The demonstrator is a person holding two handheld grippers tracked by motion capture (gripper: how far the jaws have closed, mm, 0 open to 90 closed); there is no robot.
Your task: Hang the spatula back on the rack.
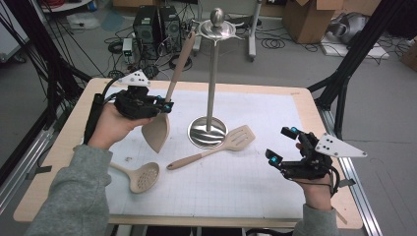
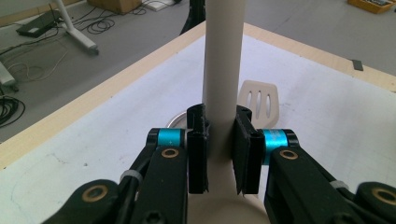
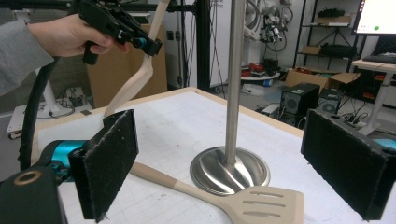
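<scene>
Up above the white mat, the left gripper has its jaws clamped narrow on the handle of a beige spoon-spatula — in the left gripper view the black pads press on both sides of that handle, just above where it widens into the blade. The utensil hangs clear of the table, tilted, with its blade pointing down toward the mat and its handle end up near the top disc of the steel utensil stand. The stand is upright, its round base resting on the mat just right of the hanging blade.

A slotted turner lies flat on the mat, its head touching or just beside the stand's base — the right gripper view shows it directly in front of that base. A perforated skimmer lies near the person's left sleeve.

The right gripper hovers low at the right of the mat, jaws wide with nothing between its fuzzy pads.
</scene>
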